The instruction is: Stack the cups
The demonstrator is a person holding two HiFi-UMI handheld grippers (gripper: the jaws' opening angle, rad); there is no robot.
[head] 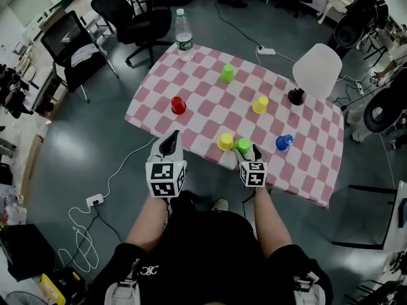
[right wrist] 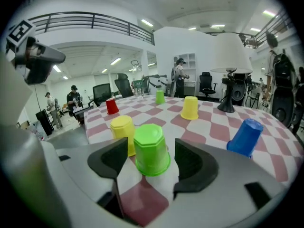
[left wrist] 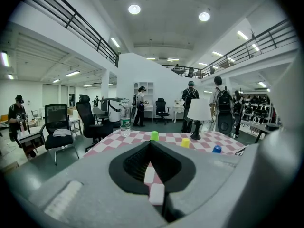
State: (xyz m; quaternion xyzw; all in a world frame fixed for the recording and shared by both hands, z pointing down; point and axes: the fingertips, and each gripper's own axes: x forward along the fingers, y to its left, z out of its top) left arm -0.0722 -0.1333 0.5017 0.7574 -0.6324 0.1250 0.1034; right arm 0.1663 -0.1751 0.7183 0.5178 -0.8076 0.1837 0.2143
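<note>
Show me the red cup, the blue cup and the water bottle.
red cup (head: 179,107): head view, its side wall.
blue cup (right wrist: 245,137): right gripper view, its side wall.
water bottle (head: 184,43): head view, its green label.

Bright, even light falls from round ceiling lamps (left wrist: 134,9) high above your left claw (left wrist: 151,148), so shadows on the pink-and-white checked tabletop (head: 210,107) ahead of it are faint. Both gripper views bulge and go black at the corners, and the grey body nearest each lens is blurred.
</note>
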